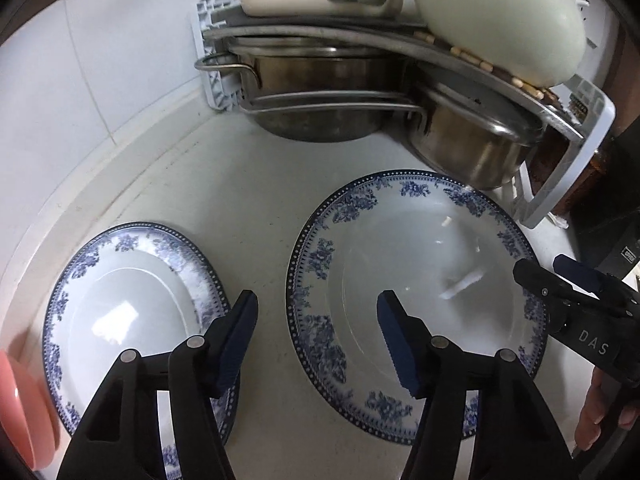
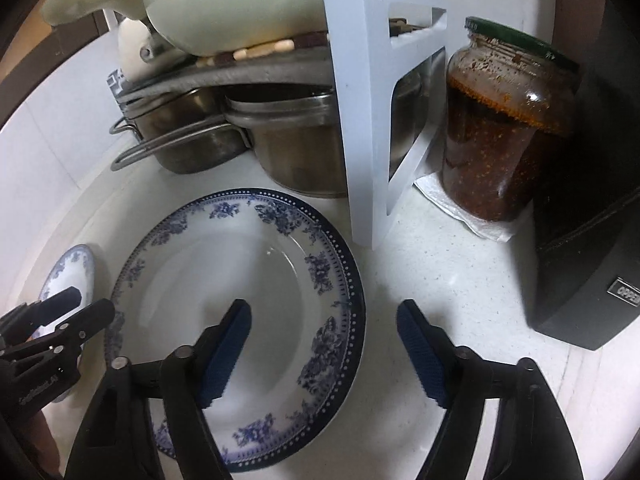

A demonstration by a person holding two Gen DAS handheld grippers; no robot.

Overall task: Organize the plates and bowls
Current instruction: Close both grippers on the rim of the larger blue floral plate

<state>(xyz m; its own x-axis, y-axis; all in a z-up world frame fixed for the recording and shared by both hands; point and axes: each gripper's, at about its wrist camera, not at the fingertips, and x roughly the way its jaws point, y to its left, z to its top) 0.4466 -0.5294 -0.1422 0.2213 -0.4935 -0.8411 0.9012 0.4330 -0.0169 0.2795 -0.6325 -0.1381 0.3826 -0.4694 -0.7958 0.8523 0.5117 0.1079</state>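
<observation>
Two white plates with blue flower rims lie flat on the white counter. The large plate (image 1: 352,204) (image 2: 280,212) is on the right and the smaller plate (image 1: 128,312) (image 2: 76,264) on the left. My left gripper (image 1: 316,304) (image 2: 80,304) is open above the large plate's left rim, one finger over the gap between the plates, the other over the plate's well. My right gripper (image 2: 322,312) (image 1: 560,276) is open and straddles the same plate's right rim. Neither gripper's pads press on anything. The rim of a pink dish (image 1: 20,408) shows at the far left edge.
Behind the plates, steel pots (image 1: 320,92) (image 2: 288,152) sit under a white rack (image 2: 372,120) that carries a cream kettle (image 1: 500,20). A glass jar of red paste (image 2: 504,128) stands on paper at the right, beside a black appliance (image 2: 592,260). White tiled wall closes the left.
</observation>
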